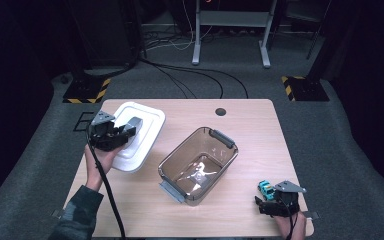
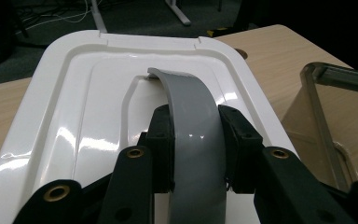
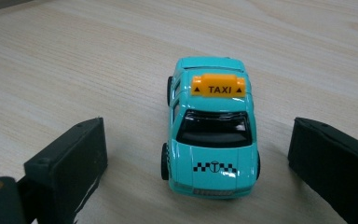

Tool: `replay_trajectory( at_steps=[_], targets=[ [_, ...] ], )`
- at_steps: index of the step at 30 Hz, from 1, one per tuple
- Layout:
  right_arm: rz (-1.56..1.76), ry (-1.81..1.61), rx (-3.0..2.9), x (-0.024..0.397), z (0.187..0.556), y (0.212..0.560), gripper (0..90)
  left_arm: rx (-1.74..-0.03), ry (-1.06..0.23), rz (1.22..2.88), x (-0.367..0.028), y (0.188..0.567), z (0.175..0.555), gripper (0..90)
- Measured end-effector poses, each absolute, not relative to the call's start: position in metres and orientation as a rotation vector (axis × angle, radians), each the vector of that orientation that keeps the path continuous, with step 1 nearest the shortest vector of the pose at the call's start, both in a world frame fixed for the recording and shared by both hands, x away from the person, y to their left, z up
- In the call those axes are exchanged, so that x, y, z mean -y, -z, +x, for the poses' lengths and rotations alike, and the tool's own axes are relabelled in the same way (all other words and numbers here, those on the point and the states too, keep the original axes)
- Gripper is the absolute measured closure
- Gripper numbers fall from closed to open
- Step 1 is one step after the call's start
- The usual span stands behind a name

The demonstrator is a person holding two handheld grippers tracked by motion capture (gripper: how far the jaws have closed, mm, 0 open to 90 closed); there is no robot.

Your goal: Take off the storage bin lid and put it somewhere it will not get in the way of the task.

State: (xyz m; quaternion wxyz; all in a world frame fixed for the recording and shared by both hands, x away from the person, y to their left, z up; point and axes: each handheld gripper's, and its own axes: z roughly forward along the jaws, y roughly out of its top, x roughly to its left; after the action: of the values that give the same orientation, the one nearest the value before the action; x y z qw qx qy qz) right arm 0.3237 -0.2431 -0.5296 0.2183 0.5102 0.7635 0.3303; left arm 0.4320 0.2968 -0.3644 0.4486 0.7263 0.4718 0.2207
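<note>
The white lid (image 1: pixel 139 136) is gripped by its grey handle (image 2: pixel 195 140), which is clamped between the jaws of the left gripper (image 1: pixel 128 131); the clear storage box (image 1: pixel 198 164) stands open and apparently empty, off to that gripper's right side across bare table (image 1: pixel 250 125). The lid is thus judged to be off the box, though whether it is resting on the table or just raised from it cannot be told. The turquoise toy taxi (image 3: pixel 212 126) is not yet taken: it is seen standing on its wheels between the wide-spread jaws of the right gripper (image 1: pixel 263 200), its nose towards the tool, untouched on either flank. What appears to be left is the closing of those jaws on the taxi, its transfer into the box, and the return of the lid. The left gripper is held out over the lid's near half, jaws pointing away from the person, hand and sleeve (image 1: pixel 77 212) trailing below it. The right gripper is held low over the near table edge, jaws levelled at the taxi.
</note>
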Motion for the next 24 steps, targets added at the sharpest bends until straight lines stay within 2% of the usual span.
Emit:
replay_trajectory(
  at_steps=[24],
  targets=[
    [1.414, -0.913, -2.112, 0.243, 0.324, 0.530, 4.1, -1.301, -0.471, 1.790, -0.323, 0.424, 0.454, 67.7]
  ],
)
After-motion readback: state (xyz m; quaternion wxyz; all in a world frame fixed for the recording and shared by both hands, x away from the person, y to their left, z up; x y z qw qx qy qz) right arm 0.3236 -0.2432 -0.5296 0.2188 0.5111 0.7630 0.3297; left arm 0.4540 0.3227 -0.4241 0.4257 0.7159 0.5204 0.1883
